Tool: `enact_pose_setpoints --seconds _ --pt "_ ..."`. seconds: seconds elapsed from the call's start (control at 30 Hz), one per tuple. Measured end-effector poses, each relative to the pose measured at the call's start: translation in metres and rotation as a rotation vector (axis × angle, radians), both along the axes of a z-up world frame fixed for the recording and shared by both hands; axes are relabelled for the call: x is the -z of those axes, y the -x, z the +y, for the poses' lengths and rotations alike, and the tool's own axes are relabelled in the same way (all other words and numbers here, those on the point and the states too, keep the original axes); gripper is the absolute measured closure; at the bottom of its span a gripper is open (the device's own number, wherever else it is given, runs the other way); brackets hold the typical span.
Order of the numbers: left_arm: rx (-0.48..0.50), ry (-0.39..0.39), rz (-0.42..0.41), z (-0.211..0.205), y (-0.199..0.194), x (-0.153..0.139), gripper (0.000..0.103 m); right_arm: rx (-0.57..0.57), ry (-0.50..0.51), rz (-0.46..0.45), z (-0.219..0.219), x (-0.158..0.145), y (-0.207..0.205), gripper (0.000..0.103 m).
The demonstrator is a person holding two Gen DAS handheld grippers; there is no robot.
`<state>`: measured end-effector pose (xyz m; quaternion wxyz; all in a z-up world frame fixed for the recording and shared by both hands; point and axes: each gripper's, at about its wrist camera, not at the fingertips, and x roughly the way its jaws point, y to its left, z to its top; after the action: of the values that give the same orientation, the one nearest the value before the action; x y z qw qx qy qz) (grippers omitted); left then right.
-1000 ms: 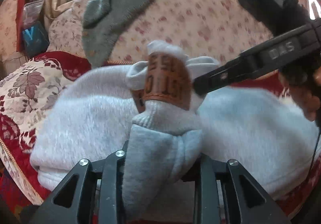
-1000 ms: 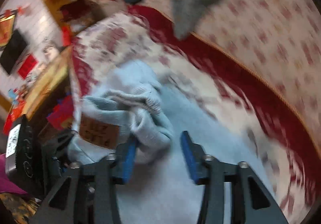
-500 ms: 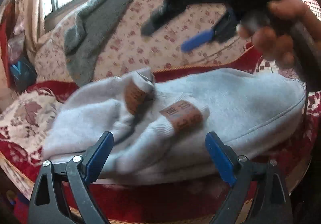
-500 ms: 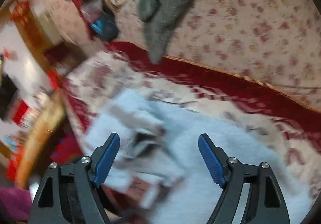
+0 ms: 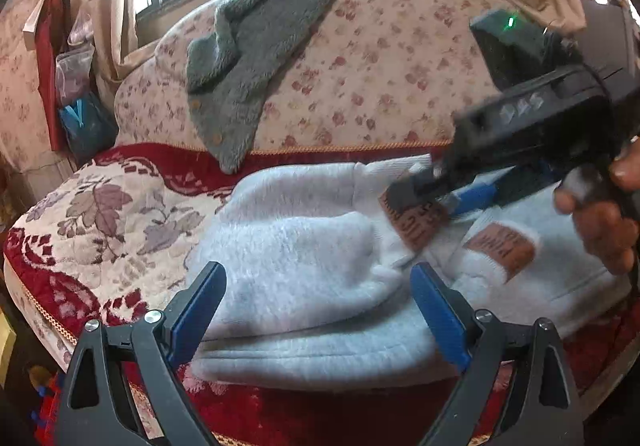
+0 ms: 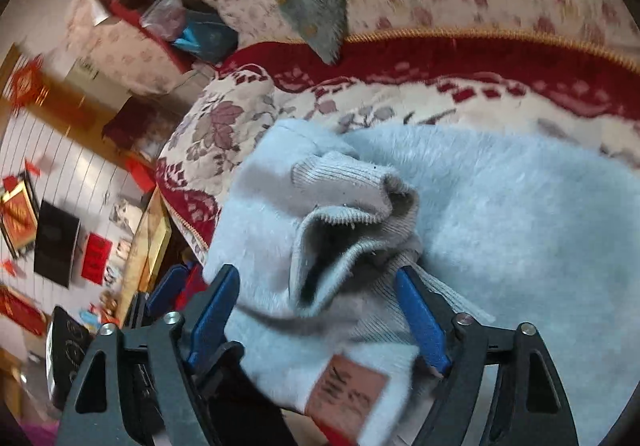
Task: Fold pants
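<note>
Fingers [image 5: 434,312] of the left gripper [image 5: 318,312] are spread and empty, while the right gripper [image 6: 316,320] has just been closing around a ribbed cuff [image 6: 352,214] of the pants [image 5: 304,270], which are seen already bundled near the front edge of the sofa [image 5: 120,214], with tidying judged left.

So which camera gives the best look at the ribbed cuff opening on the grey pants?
The right wrist view: the ribbed cuff gapes open near the middle of the picture, its rim and dark inside sharp. In the left wrist view the cuff is only a pale strip partly behind the blurred right gripper, its opening unseen.
</note>
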<state>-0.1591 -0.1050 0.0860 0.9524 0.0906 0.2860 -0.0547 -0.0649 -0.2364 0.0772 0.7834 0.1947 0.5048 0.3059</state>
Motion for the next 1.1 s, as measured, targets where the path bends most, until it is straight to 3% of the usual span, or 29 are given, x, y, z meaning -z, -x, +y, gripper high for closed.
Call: enact_pose_setpoints --seconds 0.03,0.07,0.37,0.5,0.57,0.6,0.63,0.67,0.73,0.8,0.83,0.87,1.1 --pt "-0.003 0.006 -0.003 0.000 0.000 0.000 0.010 -0.014 -0.013 -0.006 0.002 0.000 -0.001 0.083" --pt "0.002 0.015 -0.011 0.000 0.000 -0.001 0.010 -0.014 -0.057 0.013 0.002 0.000 -0.003 0.094" --pt "0.027 -0.020 -0.205 -0.002 0.015 -0.031 0.007 -0.053 -0.273 -0.085 -0.003 -0.056 0.030 0.094" --pt "0.044 -0.092 -0.259 -0.012 0.010 -0.029 0.007 -0.067 -0.322 -0.085 0.003 -0.066 0.041 0.094" --pt "0.051 -0.079 -0.246 -0.013 0.004 -0.025 0.008 -0.077 -0.318 -0.088 0.008 -0.068 0.047 0.094" --pt "0.068 -0.033 -0.220 -0.010 -0.002 -0.025 0.028 -0.080 -0.317 -0.086 0.010 -0.069 0.049 0.094" --pt "0.068 -0.011 -0.196 -0.008 -0.006 -0.025 0.065 -0.081 -0.294 -0.092 0.011 -0.069 0.051 0.094" --pt "0.072 0.011 -0.164 -0.004 -0.012 -0.025 0.072 -0.078 -0.259 -0.100 0.012 -0.070 0.053 0.090" --pt "0.084 0.097 -0.094 0.009 -0.023 -0.025 0.075 -0.037 -0.188 -0.088 0.005 -0.065 0.054 0.087" --pt "0.080 0.168 -0.064 0.024 -0.028 -0.029 0.076 0.008 -0.149 -0.110 -0.010 -0.063 0.053 0.068" --pt "0.077 0.195 -0.056 0.032 -0.029 -0.032 0.076 0.040 -0.109 -0.129 -0.018 -0.062 0.051 0.038" --pt "0.077 0.218 -0.053 0.040 -0.030 -0.037 0.077 0.066 -0.064 -0.149 -0.024 -0.061 0.050 0.015" --pt "0.068 0.360 -0.051 0.091 -0.029 -0.074 0.077 -0.057 0.226 -0.223 0.020 -0.038 0.003 0.015"
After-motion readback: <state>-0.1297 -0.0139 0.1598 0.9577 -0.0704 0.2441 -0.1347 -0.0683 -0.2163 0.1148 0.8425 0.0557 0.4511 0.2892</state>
